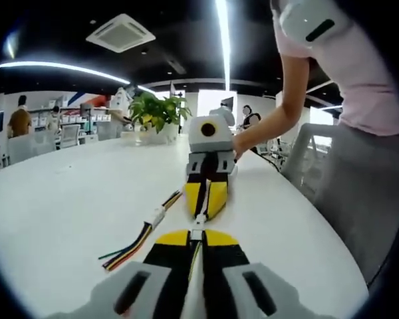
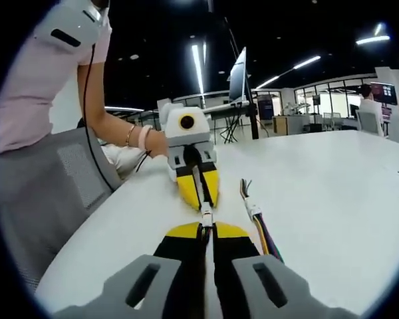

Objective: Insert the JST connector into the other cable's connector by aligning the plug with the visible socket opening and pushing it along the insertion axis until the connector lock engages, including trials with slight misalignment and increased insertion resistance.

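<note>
Left claw (image 1: pixel 197 234) pinching connector (image 1: pixel 197 218) | right claw (image 2: pixel 207 229) pinching same | spare cables (image 1: pixel 138 238): one

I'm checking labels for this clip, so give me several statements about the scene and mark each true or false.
1. The two tools meet tip to tip over the white table. True: the left tool faces the right tool, with small white connectors between their tips.
2. A spare cable with coloured wires lies on the table beside them. True.
3. The spare cable is clamped in the left tool. False: it lies loose on the table.
4. A potted green plant stands on the table. True.
5. The table is black. False: it is white.
</note>
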{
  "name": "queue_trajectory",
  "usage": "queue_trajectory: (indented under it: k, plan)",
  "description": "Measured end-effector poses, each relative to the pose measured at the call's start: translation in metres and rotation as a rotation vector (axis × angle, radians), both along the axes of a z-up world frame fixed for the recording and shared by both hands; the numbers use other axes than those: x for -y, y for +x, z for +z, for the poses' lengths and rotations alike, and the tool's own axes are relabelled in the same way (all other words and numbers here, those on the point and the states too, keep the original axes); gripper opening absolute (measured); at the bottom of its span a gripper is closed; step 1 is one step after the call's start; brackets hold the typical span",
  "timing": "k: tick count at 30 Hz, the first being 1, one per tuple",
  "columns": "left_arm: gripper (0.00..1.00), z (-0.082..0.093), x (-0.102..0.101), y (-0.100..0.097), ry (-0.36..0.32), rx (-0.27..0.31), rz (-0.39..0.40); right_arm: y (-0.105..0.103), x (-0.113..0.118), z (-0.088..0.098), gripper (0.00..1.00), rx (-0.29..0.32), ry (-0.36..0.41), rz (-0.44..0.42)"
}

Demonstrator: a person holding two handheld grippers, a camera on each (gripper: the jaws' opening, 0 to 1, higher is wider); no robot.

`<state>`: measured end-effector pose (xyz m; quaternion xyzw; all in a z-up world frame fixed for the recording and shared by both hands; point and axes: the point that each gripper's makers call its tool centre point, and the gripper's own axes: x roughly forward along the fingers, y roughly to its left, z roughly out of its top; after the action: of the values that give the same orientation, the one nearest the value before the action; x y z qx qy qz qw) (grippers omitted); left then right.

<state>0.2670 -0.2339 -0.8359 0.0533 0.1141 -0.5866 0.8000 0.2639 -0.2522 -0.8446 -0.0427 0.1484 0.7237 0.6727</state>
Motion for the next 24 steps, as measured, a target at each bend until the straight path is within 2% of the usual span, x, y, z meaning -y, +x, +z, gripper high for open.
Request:
queue_trajectory:
  k: [10, 12, 17, 20, 24]
  plan:
    - [0.0, 0.0, 0.001, -0.002, 0.034, 0.004, -0.026, -0.003, -0.001, -0.001, 0.03, 0.008, -0.006, 0.026]
    - [0.0, 0.006, 0.004, -0.003, -0.004, -0.018, -0.032, -0.005, -0.001, -0.001, 0.03, 0.009, -0.01, 0.046]
    - [0.0, 0.005, 0.004, -0.002, 0.012, -0.014, -0.041, -0.004, -0.004, 0.001, 0.03, 0.014, -0.004, 0.054]
    - [0.0, 0.006, 0.004, -0.001, -0.006, -0.036, -0.033, -0.004, -0.004, 0.003, 0.03, -0.001, 0.007, 0.049]
    - [0.0, 0.018, 0.002, -0.001, -0.105, -0.073, -0.015, -0.003, -0.003, 0.016, 0.02, -0.066, 0.081, 0.023]
